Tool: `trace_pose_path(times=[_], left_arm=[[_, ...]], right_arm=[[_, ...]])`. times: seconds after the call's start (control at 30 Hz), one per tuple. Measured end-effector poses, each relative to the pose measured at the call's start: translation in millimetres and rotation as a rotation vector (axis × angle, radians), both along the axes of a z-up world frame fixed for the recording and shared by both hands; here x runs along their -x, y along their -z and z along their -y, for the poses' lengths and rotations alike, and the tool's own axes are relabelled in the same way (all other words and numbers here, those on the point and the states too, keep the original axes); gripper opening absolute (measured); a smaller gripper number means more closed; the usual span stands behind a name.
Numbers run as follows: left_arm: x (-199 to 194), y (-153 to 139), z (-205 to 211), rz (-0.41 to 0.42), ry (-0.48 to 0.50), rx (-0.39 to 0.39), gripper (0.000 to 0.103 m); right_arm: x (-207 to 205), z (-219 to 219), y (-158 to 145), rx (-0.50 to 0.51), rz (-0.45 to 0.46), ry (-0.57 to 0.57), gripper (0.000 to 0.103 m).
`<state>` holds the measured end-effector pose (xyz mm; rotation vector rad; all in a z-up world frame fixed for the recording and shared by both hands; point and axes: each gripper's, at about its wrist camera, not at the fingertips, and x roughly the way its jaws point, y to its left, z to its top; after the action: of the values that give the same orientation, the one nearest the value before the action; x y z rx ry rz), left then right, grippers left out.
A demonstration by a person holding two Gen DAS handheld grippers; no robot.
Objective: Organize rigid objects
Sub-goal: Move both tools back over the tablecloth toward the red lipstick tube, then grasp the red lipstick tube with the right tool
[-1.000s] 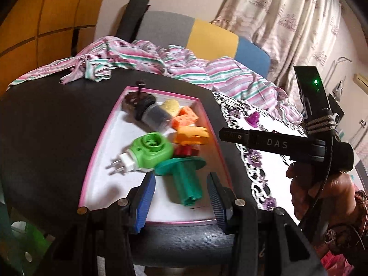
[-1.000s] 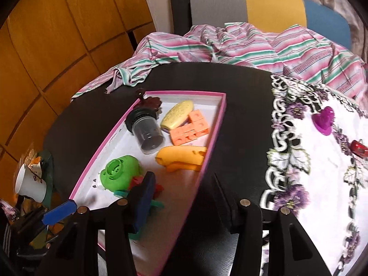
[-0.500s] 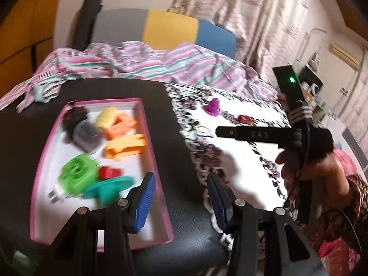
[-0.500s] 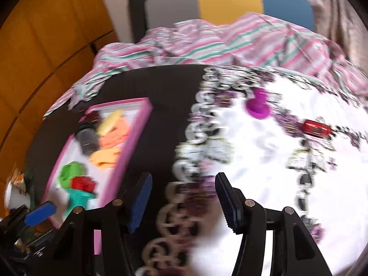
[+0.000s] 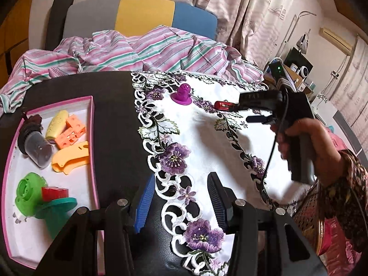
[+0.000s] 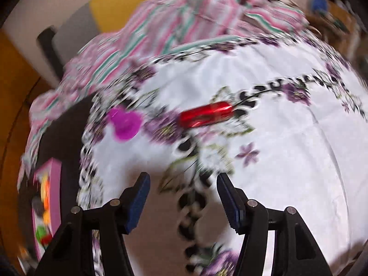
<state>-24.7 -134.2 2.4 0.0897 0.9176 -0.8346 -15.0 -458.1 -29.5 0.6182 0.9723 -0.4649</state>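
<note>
Newly nearer, blurred red cylinder (image 6: 205, 114)

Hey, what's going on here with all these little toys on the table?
A person is sorting small plastic items into a pink-rimmed tray using two handheld claws. Several pieces already lie in the tray. Two are left on the white embroidered cloth: a purple piece and a red cylinder. The right claw is open and empty, pointed toward the red cylinder but not touching it. The left claw is also open and empty, over the cloth's edge.
</note>
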Motion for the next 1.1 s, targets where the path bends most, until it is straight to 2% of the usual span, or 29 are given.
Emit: trace_pose_path(times=[0.23, 0.33, 0.5, 0.73, 0.97, 1.1], left_arm=[[-1.3, 9.4, 2.6, -0.032, -0.007, -0.018, 0.047], [-3.4, 11.8, 3.1, -0.041, -0.013, -0.024, 0.047], [-7.2, 14.4, 7.4, -0.047, -0.014, -0.037, 0.047], [-10.8, 17.1, 21.4, -0.049, -0.005, -0.05, 0.047], [-18.9, 13.2, 40.7, -0.035, 0.006, -0.058, 0.048], [-34.0, 10.8, 59.1, -0.046, 0.005, -0.054, 0.047]], right_arm=[[-21.0, 43.1, 15.6, -0.107, 0.062, 0.104, 0.061], [-31.1, 49.2, 20.3, -0.106, 0.061, 0.133, 0.061], [-45.6, 55.0, 31.4, -0.121, 0.064, 0.138, 0.06], [-59.0, 55.6, 36.0, -0.08, 0.071, 0.087, 0.057], [-58.6, 65.5, 37.1, -0.076, 0.046, 0.085, 0.026], [-51.8, 67.8, 33.3, -0.078, -0.008, 0.091, 0.026]])
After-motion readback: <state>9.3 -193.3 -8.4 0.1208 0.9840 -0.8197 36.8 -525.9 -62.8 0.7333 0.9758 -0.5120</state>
